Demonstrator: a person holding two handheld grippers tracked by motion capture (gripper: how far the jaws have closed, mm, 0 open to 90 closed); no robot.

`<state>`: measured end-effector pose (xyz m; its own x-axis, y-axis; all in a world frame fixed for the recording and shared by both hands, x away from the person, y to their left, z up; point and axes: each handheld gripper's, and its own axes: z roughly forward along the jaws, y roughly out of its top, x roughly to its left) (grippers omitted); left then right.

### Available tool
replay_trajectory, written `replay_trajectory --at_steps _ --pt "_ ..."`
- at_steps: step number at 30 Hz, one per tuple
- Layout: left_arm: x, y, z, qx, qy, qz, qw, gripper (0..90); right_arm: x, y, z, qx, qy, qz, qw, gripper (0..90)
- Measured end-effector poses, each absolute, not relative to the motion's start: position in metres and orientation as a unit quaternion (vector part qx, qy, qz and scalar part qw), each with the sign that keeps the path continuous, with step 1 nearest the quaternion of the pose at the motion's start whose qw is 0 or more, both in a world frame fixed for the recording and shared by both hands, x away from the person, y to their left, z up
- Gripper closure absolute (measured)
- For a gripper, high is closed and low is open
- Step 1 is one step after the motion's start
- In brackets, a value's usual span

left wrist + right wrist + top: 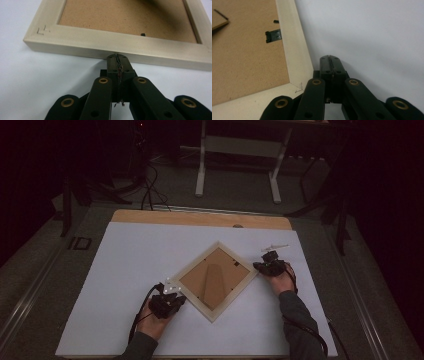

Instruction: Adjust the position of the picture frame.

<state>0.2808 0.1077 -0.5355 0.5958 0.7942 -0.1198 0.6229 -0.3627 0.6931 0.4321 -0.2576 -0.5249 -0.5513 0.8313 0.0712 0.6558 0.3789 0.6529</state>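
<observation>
Table: a white sheet (125,285) covers most of the wooden tabletop (200,218), giving a smooth surface for sliding.
Picture frame: the pale wooden picture frame (216,281) lies face down near the middle of the sheet, turned like a diamond, its brown fibreboard backing (125,17) facing up.
Step in hand: judged to be nudging or squaring the frame from two sides with closed tips, not picking it up.
Left gripper: the left gripper (117,58) has its jaws pressed together on nothing, tips touching the frame's outer edge partway along one side.
Right gripper: the right gripper (330,60) is likewise clenched and empty, tips on the sheet just beside the frame's corner (298,86); contact cannot be told.
Doing it well: push low and level against the rail, both sides evenly, so the frame slides without spinning or tipping.
Small parts: a black metal retaining tab (273,35) sits on the backing near the rail.
Writing: faint pencil-like marks (42,30) near one corner; not readable. No brand seen.
</observation>
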Motion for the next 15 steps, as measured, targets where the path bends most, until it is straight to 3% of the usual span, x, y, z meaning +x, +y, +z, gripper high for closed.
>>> replay_trajectory --at_steps 15 --pt "0.296 0.107 -0.534 0.805 0.46 0.143 0.346 89.9 0.408 -0.263 -0.524 0.435 0.83 0.317 0.146 90.0"
